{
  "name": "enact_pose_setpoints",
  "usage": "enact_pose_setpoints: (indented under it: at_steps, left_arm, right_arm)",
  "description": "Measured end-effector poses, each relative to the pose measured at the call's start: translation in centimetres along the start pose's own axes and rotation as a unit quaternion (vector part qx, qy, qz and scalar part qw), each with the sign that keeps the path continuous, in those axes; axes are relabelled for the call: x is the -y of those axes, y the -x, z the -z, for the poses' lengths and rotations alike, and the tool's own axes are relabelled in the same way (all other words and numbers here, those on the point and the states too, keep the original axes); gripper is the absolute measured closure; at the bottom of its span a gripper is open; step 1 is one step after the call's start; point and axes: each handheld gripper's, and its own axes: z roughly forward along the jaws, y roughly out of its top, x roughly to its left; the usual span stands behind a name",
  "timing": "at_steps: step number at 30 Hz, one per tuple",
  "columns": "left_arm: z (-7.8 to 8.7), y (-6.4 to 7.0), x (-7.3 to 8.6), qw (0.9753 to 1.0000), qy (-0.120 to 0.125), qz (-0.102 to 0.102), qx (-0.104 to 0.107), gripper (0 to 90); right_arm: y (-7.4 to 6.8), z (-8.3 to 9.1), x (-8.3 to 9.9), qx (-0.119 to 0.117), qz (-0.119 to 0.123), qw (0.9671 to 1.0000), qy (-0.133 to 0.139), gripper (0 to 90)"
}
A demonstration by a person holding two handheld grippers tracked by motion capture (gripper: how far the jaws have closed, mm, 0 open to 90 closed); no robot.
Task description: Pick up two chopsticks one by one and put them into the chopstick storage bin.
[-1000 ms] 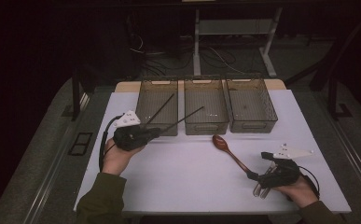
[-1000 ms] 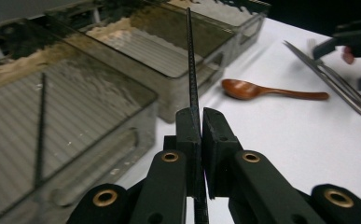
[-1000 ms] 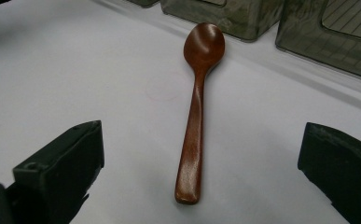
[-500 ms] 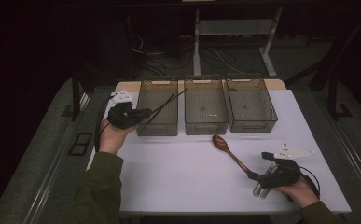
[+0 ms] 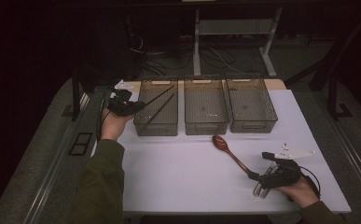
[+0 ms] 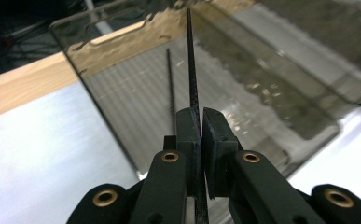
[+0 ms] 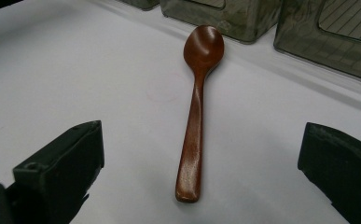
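Lying in the leftmost smoky clear plastic bin (image 5: 156, 114), one thin black chopstick (image 6: 170, 88) was seen; another (image 6: 190, 65) was clamped by the left tongs (image 6: 200, 122), while the brown wooden spoon (image 7: 196, 112) lay between the wide-open right tongs (image 7: 201, 158).

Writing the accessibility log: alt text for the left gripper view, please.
The left gripper has its two black jaws shut on a thin black chopstick, which points out over a smoky clear plastic bin. A second chopstick lies inside the bin, which stands on a white table with a wooden edge behind.
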Motion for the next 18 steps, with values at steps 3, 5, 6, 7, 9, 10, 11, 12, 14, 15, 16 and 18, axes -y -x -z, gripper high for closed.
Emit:
enact_pose_setpoints:
  at_steps: [3, 5, 6, 7, 9, 10, 11, 12, 14, 15, 16, 18]
  left_arm:
    - [-0.8, -0.1, -0.1, 0.9998, -0.019, -0.005, -0.009, 85.5]
    - [-1.2, -0.1, -0.1, 0.9996, -0.026, -0.006, -0.013, 85.5]
    - [-1.4, 0.0, -0.2, 0.9994, -0.029, -0.007, -0.014, 85.5]
    - [-1.6, 0.0, -0.2, 0.9994, -0.032, -0.007, -0.014, 85.5]
    - [-1.9, 0.1, -0.3, 0.9991, -0.038, -0.010, -0.016, 85.5]
    - [-2.1, 0.1, -0.4, 0.9990, -0.041, -0.011, -0.017, 85.5]
    - [-2.3, 0.1, -0.4, 0.9987, -0.045, -0.013, -0.019, 85.5]
    - [-2.4, 0.2, -0.5, 0.9985, -0.048, -0.013, -0.021, 85.5]
    - [-2.7, 0.3, -0.5, 0.9985, -0.050, -0.012, -0.019, 85.5]
    - [-2.9, 0.3, -0.6, 0.9985, -0.050, -0.013, -0.018, 85.5]
    - [-3.1, 0.4, -0.6, 0.9985, -0.050, -0.015, -0.017, 85.5]
    - [-3.4, 0.6, -0.7, 0.9983, -0.053, -0.019, -0.015, 85.5]
  right_arm:
    - [0.0, 0.0, 0.0, 0.000, 0.001, 1.0000, 0.001, 0.6]
    - [0.0, 0.1, 0.0, -0.001, 0.001, 1.0000, 0.001, 0.6]
    - [0.0, 0.0, 0.0, -0.001, -0.001, 1.0000, 0.001, 0.6]
    - [0.0, 0.0, 0.0, -0.001, 0.000, 1.0000, 0.001, 0.6]
    - [0.0, 0.0, 0.0, -0.001, -0.001, 1.0000, 0.001, 0.6]
    - [0.0, 0.0, 0.0, -0.001, -0.002, 1.0000, 0.002, 0.6]
    - [0.0, 0.1, 0.0, -0.001, -0.002, 1.0000, 0.001, 0.6]
    - [0.1, 0.1, 0.0, -0.001, -0.001, 1.0000, 0.002, 0.6]
    - [0.1, 0.0, 0.0, -0.001, -0.002, 1.0000, 0.001, 0.6]
    - [0.1, 0.0, 0.0, -0.001, -0.002, 1.0000, 0.001, 0.6]
    - [0.1, 0.0, 0.0, -0.001, -0.003, 1.0000, 0.001, 0.6]
    - [0.1, 0.0, 0.0, -0.002, -0.002, 1.0000, 0.001, 0.6]
